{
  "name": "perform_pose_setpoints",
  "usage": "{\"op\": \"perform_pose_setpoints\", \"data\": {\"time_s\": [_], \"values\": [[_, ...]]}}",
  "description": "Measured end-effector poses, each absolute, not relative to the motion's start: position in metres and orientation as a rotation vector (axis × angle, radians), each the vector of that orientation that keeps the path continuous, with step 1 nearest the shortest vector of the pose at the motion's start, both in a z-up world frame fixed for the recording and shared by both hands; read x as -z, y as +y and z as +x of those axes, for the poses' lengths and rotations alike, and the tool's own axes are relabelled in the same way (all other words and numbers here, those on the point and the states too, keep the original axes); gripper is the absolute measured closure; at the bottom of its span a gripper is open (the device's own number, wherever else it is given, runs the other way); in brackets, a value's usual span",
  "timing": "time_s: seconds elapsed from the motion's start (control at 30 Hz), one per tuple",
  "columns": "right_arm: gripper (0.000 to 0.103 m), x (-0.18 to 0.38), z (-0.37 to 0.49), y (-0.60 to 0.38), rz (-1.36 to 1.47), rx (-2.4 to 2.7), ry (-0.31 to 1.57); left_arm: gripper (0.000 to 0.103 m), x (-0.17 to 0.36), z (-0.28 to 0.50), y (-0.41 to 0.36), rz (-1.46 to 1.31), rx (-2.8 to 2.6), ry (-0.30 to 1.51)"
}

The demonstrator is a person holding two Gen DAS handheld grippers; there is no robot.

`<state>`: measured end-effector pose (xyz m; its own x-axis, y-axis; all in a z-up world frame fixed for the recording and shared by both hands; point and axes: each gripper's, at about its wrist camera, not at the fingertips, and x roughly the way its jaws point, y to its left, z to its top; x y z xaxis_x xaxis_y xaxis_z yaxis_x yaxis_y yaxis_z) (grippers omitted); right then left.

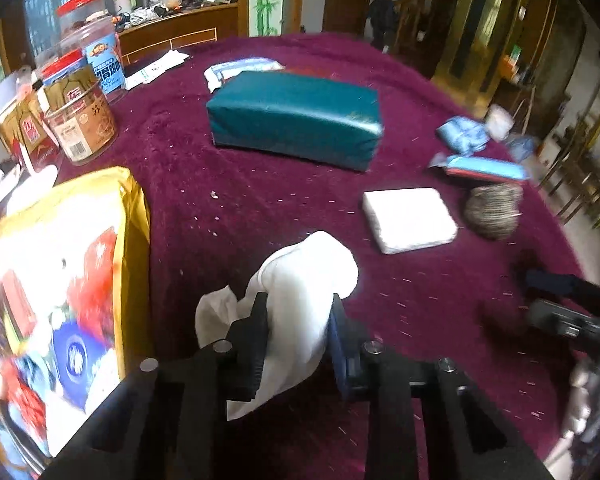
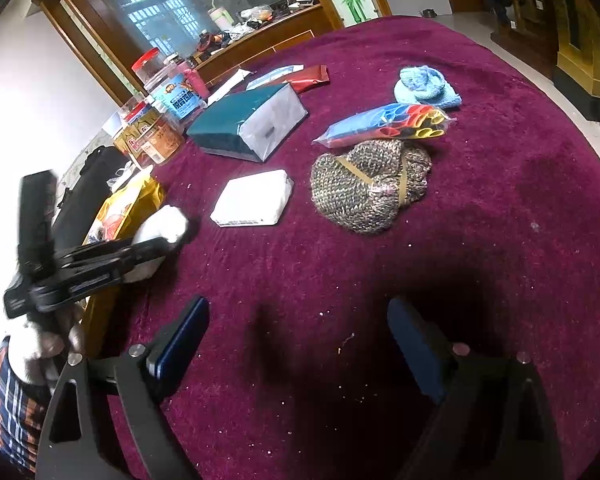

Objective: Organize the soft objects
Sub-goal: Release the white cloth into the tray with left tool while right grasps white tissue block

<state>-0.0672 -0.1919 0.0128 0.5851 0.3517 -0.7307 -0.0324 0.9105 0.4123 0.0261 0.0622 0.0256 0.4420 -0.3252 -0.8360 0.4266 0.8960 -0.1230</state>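
One white cloth (image 1: 300,292) pinched in left hand-held gripper (image 1: 298,332) (rt open).

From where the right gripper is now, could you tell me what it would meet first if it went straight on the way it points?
The right gripper, open and empty, points down at bare maroon tablecloth, so it would probably meet that first. The knitted brown hat lies farther along, though depth is hard to judge.

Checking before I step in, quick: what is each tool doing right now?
Left tool: closed on the white cloth.
Right tool: open, nothing between its fingers, above the bare maroon tablecloth.
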Motion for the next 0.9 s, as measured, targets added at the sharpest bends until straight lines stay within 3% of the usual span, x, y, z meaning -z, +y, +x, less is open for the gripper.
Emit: {"op": "perform_pose_setpoints", "data": {"time_s": [0.3,0.6,0.9], "values": [[0.013,-0.015,-0.068,-0.191,0.374,-0.237,0.914,0.075,-0.062,-0.048,0.101,-0.153,0.645,0.919],[0.013,-0.046,-0.048,-0.14,0.188,-0.303,0.909,0.075,-0.073,-0.103,0.181,-0.356,0.59,0.812],[0.013,-0.039,0.036,-0.101,-0.016,-0.268,0.978,0.075,-0.048,-0.1,0.257,-0.441,0.321,0.895]]}}
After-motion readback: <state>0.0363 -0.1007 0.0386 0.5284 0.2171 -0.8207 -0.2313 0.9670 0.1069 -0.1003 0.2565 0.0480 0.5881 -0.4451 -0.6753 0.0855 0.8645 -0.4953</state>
